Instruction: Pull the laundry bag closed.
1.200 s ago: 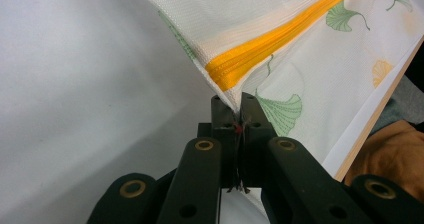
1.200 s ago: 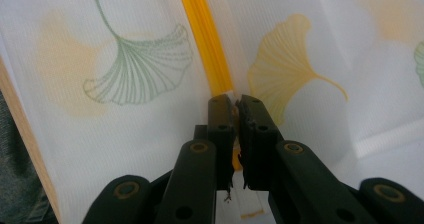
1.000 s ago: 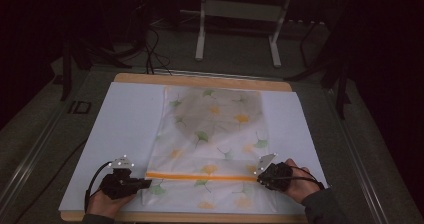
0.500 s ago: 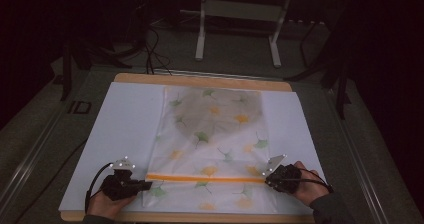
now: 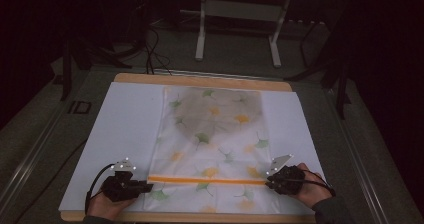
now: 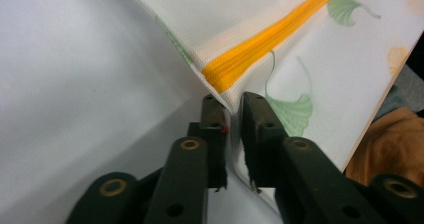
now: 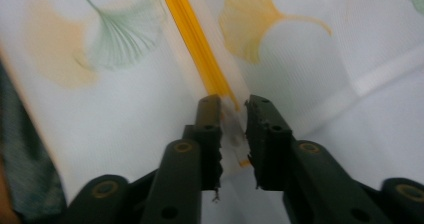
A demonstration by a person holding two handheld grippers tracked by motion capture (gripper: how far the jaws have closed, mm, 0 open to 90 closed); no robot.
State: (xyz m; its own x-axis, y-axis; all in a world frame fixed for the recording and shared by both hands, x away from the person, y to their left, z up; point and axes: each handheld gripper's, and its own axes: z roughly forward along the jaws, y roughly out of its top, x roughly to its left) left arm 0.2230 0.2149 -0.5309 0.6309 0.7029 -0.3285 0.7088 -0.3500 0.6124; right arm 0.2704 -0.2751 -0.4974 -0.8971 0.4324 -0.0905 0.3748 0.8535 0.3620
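A white cloth bag [image 5: 215, 139] printed with green and yellow leaves lies flat on a white sheet [image 5: 125, 124]. An orange band [image 5: 207, 180] crosses it near the front edge. My left gripper [image 5: 149, 186] is at the band's left end. Its jaws have just been opening, and the cloth corner [image 6: 227, 96] sits loose in the narrow gap between them. My right gripper [image 5: 268, 183] is at the band's right end. Its jaws have also just been opening, with the orange band's tip [image 7: 230, 101] and cloth between them. My left gripper [image 6: 231, 104] and right gripper [image 7: 234, 104] both stand open.
The sheet covers a wooden table [image 5: 200, 80] whose edge shows at the back and front. A greyish round patch [image 5: 215, 109] shows through the bag's upper part. Behind the table are a metal stand [image 5: 237, 29] and cables [image 5: 150, 44] on the dark floor.
The right gripper has shifted a little to the right, and the orange band now lies straighter. The left gripper has stayed in place.
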